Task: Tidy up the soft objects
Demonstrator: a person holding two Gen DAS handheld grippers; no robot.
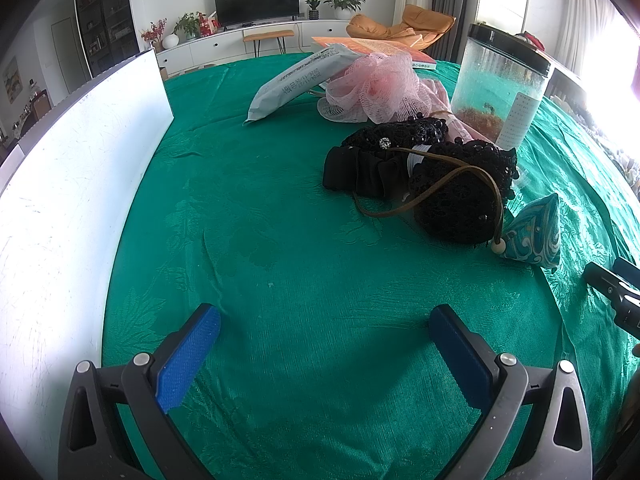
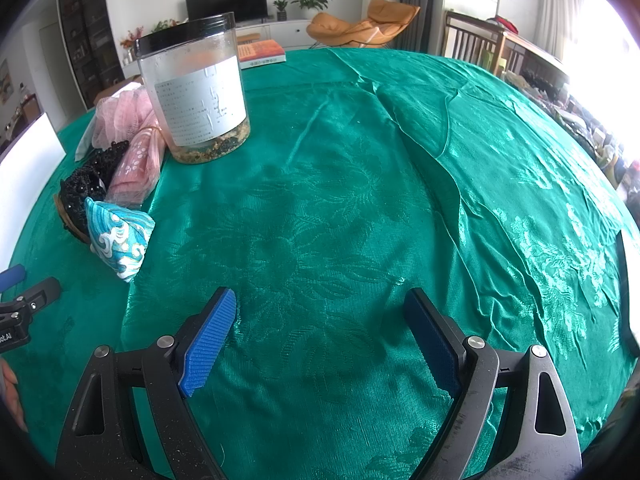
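A pile of soft things lies on the green tablecloth [image 1: 280, 240]. It holds a pink mesh sponge [image 1: 376, 80], a black beaded pouch [image 1: 456, 196] with a brown cord, a black scrunchie [image 1: 360, 172] and a blue patterned sachet [image 1: 534, 232]. The sachet [image 2: 116, 240], pink cloth [image 2: 136, 168] and black pouch [image 2: 84, 184] show at the left of the right wrist view. My left gripper [image 1: 324, 320] is open and empty above bare cloth, left of the pile. My right gripper [image 2: 320, 304] is open and empty over bare cloth, right of the pile.
A clear jar with a black lid [image 1: 500, 84] stands behind the pile; it also shows in the right wrist view [image 2: 196, 92]. A grey mailer bag [image 1: 296, 80] and an orange book [image 1: 372, 46] lie further back. A white board [image 1: 68, 184] stands at the left.
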